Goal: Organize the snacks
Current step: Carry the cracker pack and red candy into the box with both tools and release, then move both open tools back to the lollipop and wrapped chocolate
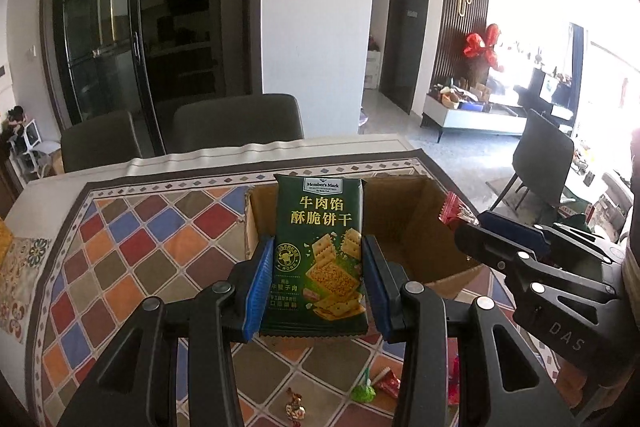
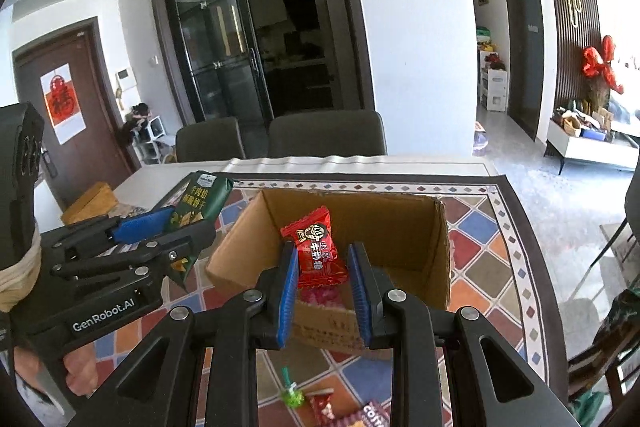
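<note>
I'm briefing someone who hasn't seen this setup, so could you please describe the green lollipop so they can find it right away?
Start at the open cardboard box on the patterned tablecloth. On the cloth just in front of the box's near wall lie a few loose sweets. The green lollipop is the leftmost: a crinkly bright-green wrapped ball with a green stick, while the packets beside it are red.

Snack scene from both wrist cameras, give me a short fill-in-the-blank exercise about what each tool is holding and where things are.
1. The left tool grips a ____ cracker packet.
2. The right tool holds a ____ candy packet.
3. Both packets are held up near an open ____ box.
4. The loose green lollipop lies on the ____.

Missing words: green; red; cardboard; tablecloth
</note>
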